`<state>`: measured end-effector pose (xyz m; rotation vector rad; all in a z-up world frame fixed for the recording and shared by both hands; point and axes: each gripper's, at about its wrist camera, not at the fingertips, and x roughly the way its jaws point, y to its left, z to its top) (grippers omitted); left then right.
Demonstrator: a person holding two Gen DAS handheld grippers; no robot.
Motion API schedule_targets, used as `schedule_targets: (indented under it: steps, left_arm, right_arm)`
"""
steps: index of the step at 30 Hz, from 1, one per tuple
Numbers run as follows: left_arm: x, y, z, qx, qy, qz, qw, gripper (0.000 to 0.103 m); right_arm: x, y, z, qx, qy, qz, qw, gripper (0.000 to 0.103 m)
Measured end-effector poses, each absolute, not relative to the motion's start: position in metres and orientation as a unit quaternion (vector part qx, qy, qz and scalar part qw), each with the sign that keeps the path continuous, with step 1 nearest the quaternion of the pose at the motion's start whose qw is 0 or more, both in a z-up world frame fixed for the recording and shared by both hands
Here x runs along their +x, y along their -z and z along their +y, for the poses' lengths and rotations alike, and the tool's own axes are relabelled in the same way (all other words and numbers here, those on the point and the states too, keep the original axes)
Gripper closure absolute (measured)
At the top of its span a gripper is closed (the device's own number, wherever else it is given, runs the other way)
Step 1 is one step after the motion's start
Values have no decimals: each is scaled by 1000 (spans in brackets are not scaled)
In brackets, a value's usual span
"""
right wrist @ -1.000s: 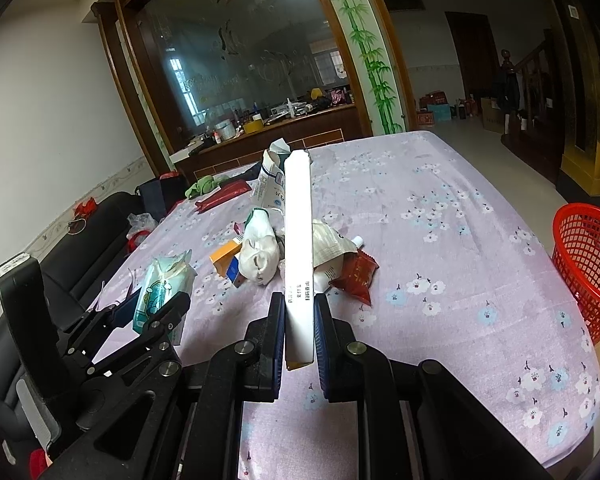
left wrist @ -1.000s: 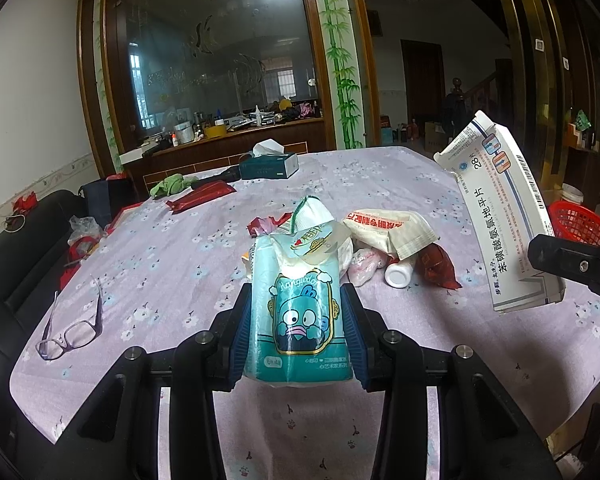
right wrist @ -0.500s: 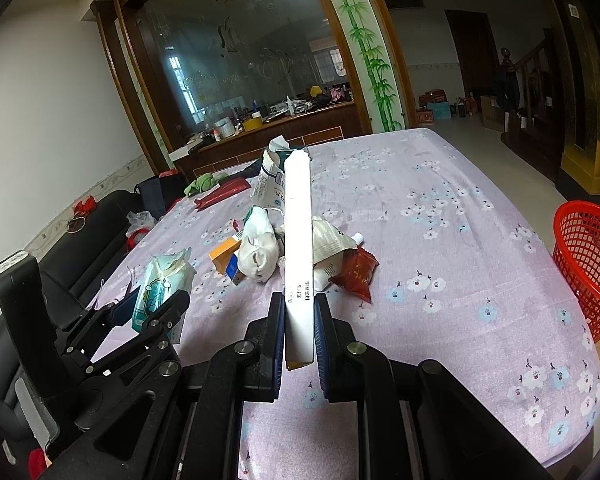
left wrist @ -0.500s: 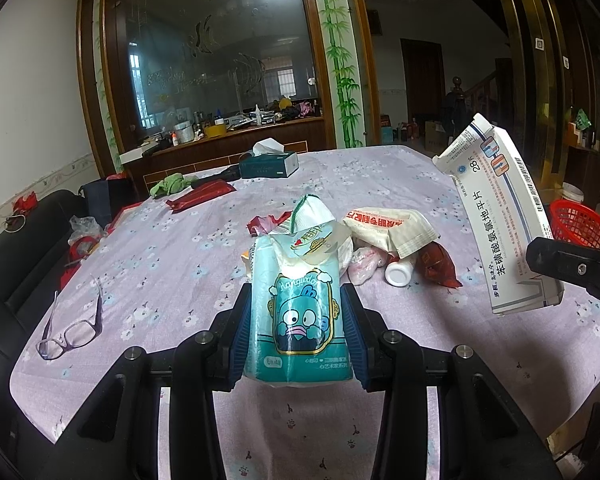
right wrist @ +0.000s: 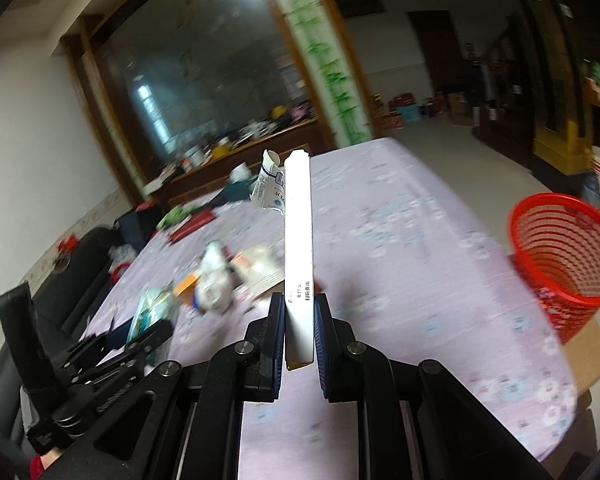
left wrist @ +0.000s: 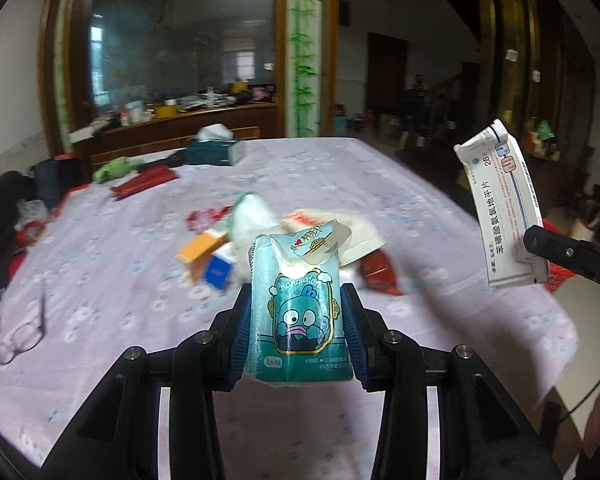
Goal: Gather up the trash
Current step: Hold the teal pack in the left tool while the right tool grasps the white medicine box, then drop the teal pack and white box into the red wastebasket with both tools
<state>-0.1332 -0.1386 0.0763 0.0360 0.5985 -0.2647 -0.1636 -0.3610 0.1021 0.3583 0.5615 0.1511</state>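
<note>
Clamping tissue pack point(left wrist: 298, 312), left tool point(left wrist: 298, 320) closed on it; right tool point(right wrist: 300, 328) pinching medicine box point(right wrist: 298, 256) edgewise

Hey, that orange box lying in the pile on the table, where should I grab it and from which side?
Grip the orange box across its two long flat faces, near the end sticking out of the pile toward the glasses. Come from above on that open side; the blue box and white bag crowd the other end. Blur hides finer detail.
</note>
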Motion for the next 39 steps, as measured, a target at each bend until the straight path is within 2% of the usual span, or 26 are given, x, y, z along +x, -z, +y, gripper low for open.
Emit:
schedule_targets:
  steps: [6, 18, 26, 27, 29, 30, 37, 39]
  left_arm:
    - [-123, -82, -176, 10, 222, 323, 920, 63]
    - [-113, -101, -337, 33, 393, 353, 849, 63]
    - [-93, -91, -423, 35, 443, 376, 813, 62]
    - [-92, -88, -428, 34, 445, 377, 811, 61]
    - [-83, -86, -437, 31, 443, 381, 811, 46]
    - [-82, -84, -435, 26, 438, 385, 812, 44]
    - [-91, -95, -391, 20, 425, 375, 824, 43]
    - [-98, -100, -377, 26, 416, 364, 833, 39]
  right_arm:
    - [-173, -102, -432, 216, -4, 262, 940, 88]
    - [-191, -98, -572, 277, 119, 242, 922, 88]
    - [-186, -89, -624, 297, 160, 242, 910, 88]
    - [-182, -87, -628, 298, 162, 245, 908, 87]
    - [-174, -81, -636, 299, 163, 255, 905, 87]
    - [-170, -78, -639, 298, 166, 260, 903, 85]
    - [-178, -81, -624, 284, 168, 251, 910, 84]
    - [-178, -83, -614, 283, 155, 251, 912, 84]
